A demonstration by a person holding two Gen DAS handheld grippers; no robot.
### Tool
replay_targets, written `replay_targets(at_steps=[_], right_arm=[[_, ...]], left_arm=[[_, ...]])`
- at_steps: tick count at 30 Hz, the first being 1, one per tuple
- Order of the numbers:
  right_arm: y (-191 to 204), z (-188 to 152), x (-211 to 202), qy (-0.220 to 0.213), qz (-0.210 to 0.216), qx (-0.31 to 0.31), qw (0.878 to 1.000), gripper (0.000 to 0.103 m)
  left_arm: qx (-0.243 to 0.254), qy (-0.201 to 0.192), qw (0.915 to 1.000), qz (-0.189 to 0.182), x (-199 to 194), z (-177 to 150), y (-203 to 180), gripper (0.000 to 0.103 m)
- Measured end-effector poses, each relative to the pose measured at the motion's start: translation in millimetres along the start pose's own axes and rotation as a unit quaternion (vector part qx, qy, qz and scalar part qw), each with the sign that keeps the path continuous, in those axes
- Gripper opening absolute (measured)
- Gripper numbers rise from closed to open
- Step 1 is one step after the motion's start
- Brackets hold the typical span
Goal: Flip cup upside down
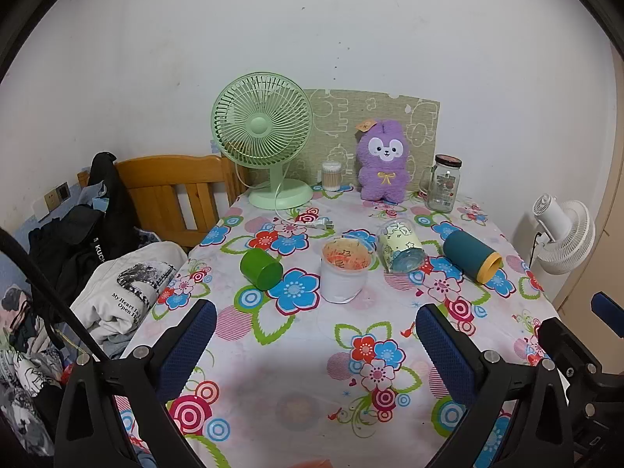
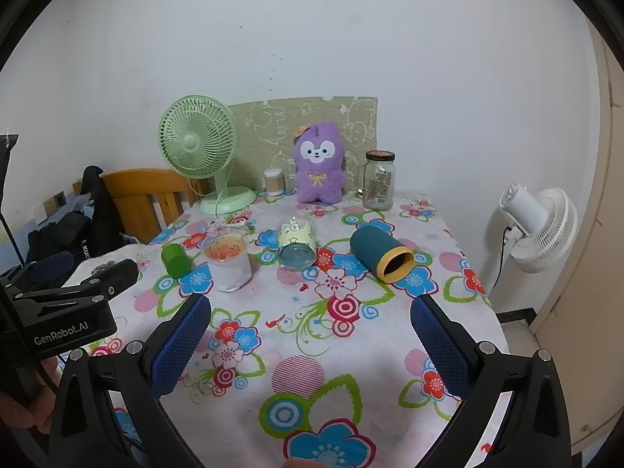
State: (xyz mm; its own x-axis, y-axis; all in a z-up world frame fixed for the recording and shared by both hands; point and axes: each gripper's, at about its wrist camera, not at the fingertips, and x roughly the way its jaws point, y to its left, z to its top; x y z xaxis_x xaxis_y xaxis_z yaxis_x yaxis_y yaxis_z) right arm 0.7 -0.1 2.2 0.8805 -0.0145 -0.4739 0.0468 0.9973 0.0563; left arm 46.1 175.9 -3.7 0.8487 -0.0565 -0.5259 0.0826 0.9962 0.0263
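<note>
Several cups sit in a row on the floral tablecloth [image 1: 312, 351]. A green cup [image 1: 260, 270] [image 2: 175, 259] lies on its side at the left. A white cup [image 1: 344, 271] [image 2: 229, 258] stands upright with an orange-patterned inside. A clear cartoon-print cup [image 1: 399, 247] [image 2: 296, 241] lies on its side. A teal cup with a yellow rim [image 1: 471, 256] [image 2: 380, 253] lies on its side at the right. My left gripper [image 1: 316, 323] is open and empty, short of the white cup. My right gripper [image 2: 311, 321] is open and empty, short of the teal cup.
At the table's back stand a green desk fan [image 1: 263, 136], a cotton-swab jar [image 1: 330, 175], a purple plush [image 1: 384, 160] and a glass jar [image 1: 444, 183]. A wooden chair [image 1: 171, 191] and clothes [image 1: 124, 292] are left; a white fan [image 1: 565, 234] is right.
</note>
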Motion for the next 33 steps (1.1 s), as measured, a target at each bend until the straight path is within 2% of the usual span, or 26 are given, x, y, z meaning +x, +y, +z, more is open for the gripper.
replay_targets(at_steps=[33], right_arm=[[-2, -3, 17, 0.023, 0.002, 0.003, 1.000, 0.103]], left_arm=[[-0.002, 0.009, 0.9999, 0.005, 7, -5, 5, 0.103]])
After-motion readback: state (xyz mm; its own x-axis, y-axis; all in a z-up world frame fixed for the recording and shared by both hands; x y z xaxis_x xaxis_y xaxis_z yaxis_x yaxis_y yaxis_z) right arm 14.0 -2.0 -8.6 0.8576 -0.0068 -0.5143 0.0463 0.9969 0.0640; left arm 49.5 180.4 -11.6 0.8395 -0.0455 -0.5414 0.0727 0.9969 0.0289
